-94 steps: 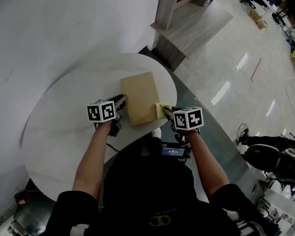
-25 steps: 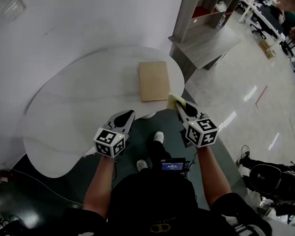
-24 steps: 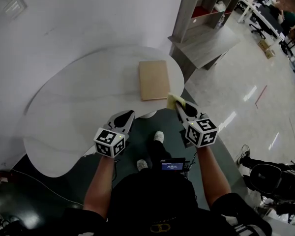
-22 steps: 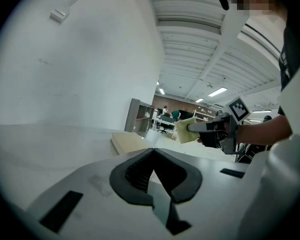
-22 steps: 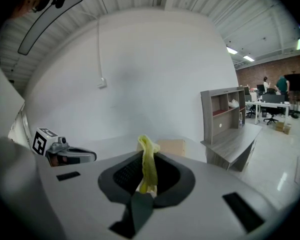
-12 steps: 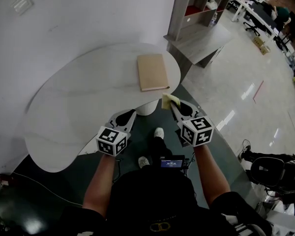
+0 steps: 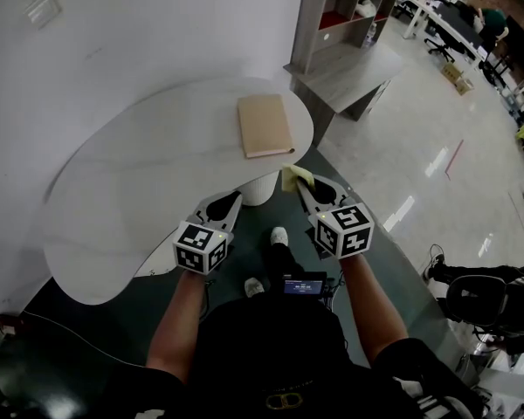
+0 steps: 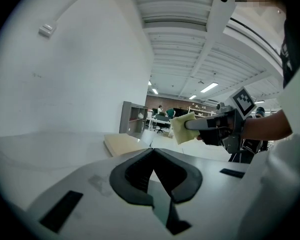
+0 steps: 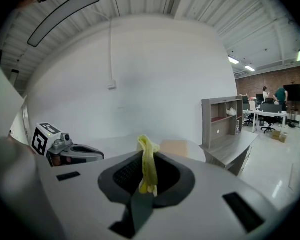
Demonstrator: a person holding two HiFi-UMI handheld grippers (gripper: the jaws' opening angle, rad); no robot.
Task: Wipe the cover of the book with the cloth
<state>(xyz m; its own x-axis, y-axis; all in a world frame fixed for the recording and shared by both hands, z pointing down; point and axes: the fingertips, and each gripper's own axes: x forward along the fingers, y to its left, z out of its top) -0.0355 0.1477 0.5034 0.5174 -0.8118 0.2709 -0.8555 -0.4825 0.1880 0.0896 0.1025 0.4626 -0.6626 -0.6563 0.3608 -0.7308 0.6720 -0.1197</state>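
A small white plate (image 7: 45,9) is fixed to the plain white wall. Below it stands a white table (image 7: 140,173), rounded and bean-shaped, its smooth top crossed by faint grey veins. The left gripper (image 7: 231,198) is held at the table's near edge. Its cube is covered with black-and-white square markers. Its grey jaws, lined with ribbed black pads, are closed together with nothing between them, as is seen in the left gripper view (image 8: 152,152).

The book (image 7: 264,126) lies flat on the table's far right end, close to the edge. It is rectangular, with a plain, matte tan cover. A soft, crumpled pale yellow cloth (image 7: 293,177) is pinched in the closed jaws of the right gripper (image 7: 299,185). It is held in the air off the table's edge, near the book's front corner but apart from it. In the right gripper view the cloth (image 9: 148,170) stands up between the pads.

Further right a grey wood-grain shelf unit (image 7: 341,16) with red-backed compartments stands on a glossy pale floor (image 7: 419,147).
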